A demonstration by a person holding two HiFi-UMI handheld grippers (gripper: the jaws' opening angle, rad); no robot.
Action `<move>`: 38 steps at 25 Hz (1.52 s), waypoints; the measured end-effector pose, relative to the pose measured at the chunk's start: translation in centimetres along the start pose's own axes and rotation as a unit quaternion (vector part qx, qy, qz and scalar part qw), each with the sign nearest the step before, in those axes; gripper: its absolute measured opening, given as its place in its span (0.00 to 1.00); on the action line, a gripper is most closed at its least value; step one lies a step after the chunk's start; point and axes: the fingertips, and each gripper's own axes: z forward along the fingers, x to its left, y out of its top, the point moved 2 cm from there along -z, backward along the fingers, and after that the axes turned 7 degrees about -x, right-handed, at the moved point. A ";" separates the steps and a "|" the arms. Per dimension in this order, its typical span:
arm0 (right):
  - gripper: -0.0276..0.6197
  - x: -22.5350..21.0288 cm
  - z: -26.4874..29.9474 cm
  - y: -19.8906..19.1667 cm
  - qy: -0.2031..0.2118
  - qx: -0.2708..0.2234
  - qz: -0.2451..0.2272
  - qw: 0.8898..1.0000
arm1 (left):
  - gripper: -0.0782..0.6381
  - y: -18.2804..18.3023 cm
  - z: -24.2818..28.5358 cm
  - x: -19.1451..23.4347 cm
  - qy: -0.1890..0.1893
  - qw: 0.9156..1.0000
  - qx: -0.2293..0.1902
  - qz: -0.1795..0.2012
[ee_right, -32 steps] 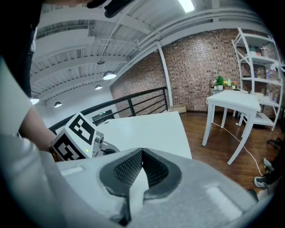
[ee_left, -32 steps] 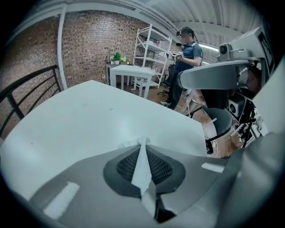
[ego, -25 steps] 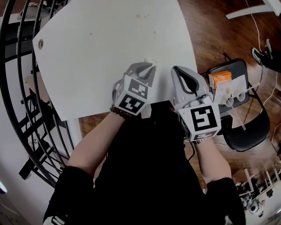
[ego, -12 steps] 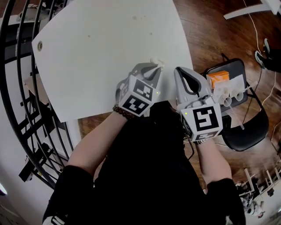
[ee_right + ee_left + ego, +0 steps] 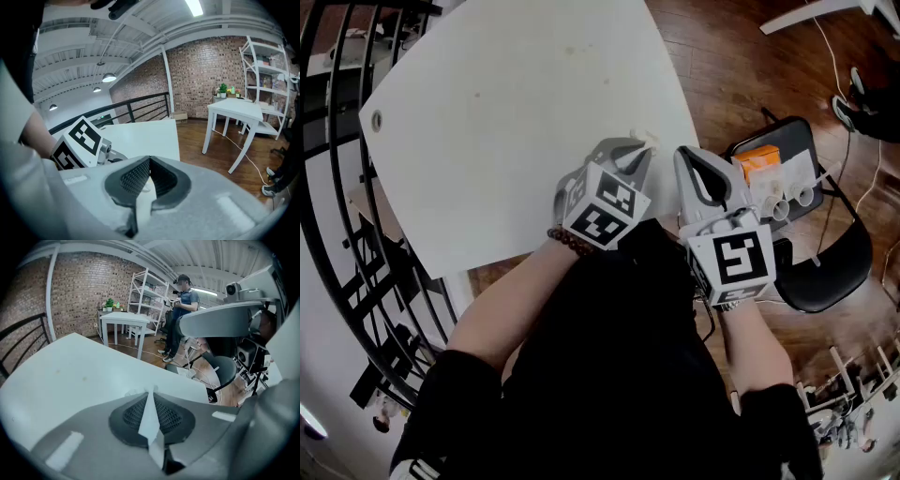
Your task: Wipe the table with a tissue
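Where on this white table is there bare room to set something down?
Most of the table is bare, from the grommet hole by the railing across to the far edge. It is crowded only at the near right corner, where the left gripper pinches the tissue and the right gripper sits beside it. The chair is cluttered.

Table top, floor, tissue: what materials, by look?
Table top: matte white, smooth, probably laminate or painted board; can't tell which. Floor: dark wood planks with some sheen, seams visible. Tissue: thin white paper, creased and limp.
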 end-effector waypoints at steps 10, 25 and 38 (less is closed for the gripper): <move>0.02 -1.0 0.2 -0.3 -0.030 0.013 0.008 0.999 | 0.14 0.3 1.2 1.2 -0.003 1.000 0.015 0.011; 0.02 -0.7 1.7 0.3 -0.014 0.008 0.009 1.000 | 0.14 1.7 0.1 5.3 0.039 0.999 0.000 -0.003; 0.02 0.0 3.2 1.3 0.001 0.004 0.005 1.000 | 0.14 2.9 -0.8 8.7 0.065 0.998 -0.009 -0.010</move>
